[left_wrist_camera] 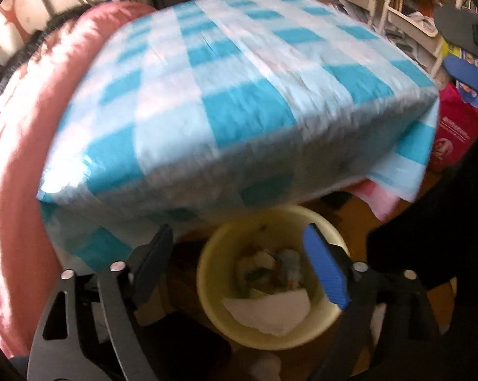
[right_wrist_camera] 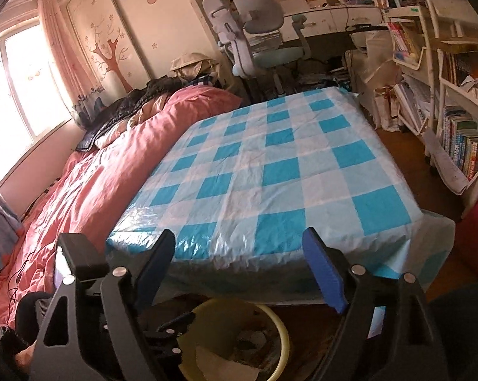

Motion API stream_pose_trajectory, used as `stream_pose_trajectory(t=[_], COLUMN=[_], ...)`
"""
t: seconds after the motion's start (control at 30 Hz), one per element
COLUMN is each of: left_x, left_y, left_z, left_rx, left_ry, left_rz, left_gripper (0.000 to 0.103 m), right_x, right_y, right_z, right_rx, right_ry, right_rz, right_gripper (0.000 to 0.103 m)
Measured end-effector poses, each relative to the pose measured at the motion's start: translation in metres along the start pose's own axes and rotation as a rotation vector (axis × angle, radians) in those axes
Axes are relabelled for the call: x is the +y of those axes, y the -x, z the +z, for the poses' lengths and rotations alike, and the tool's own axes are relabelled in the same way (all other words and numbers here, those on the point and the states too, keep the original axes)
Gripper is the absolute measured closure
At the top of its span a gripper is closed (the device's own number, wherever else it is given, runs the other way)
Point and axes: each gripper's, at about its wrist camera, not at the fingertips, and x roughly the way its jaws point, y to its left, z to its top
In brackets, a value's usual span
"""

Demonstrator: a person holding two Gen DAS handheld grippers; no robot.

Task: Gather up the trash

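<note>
Two grippers, both mine, stand spread wide with nothing between their fingers. My left gripper [left_wrist_camera: 243, 266] points down over the pale yellow bin [left_wrist_camera: 207, 285] on the wooden floor, just under the near edge of the blue-and-white checked cloth [left_wrist_camera: 239, 95]. White crumpled paper [left_wrist_camera: 270, 312] lies in the bin on other trash. My right gripper [right_wrist_camera: 239, 270] faces across the cloth, the bin [right_wrist_camera: 285, 346] low between its fingers.

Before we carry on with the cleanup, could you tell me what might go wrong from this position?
1. The yellow bin sits partly under the overhanging blue-checked plastic sheet; a rising gripper could snag it.
2. The left gripper is open right over the bin, close to the rim, and could tip it.
3. The white paper lies high on the trash and may spill if the bin is bumped.
</note>
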Motion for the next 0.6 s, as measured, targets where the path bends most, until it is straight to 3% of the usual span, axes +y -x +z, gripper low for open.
stream_pose_trajectory(t=[0.3,0.47,0.6], left_x=[0.023,0.037,0.042], left_y=[0.045,0.076,0.092], left_z=[0.015,0.019,0.018], left_rx=[-0.259,-0.421,-0.49], left_ry=[0.096,0.177,0.205], left_rz=[0.106,0.121,0.123], left_gripper=[0.009,0.007,0.007], right_x=[0.004,0.008,0.011], right_y=[0.0,-0.007,-0.007], right_z=[0.001,-0.001,0.0], right_rx=[-0.05,-0.042,-0.055], right_ry=[0.062,0.097,0.113], right_rz=[-0.097,-0.132,-0.153], right_gripper=[0.017,0.017,0.017])
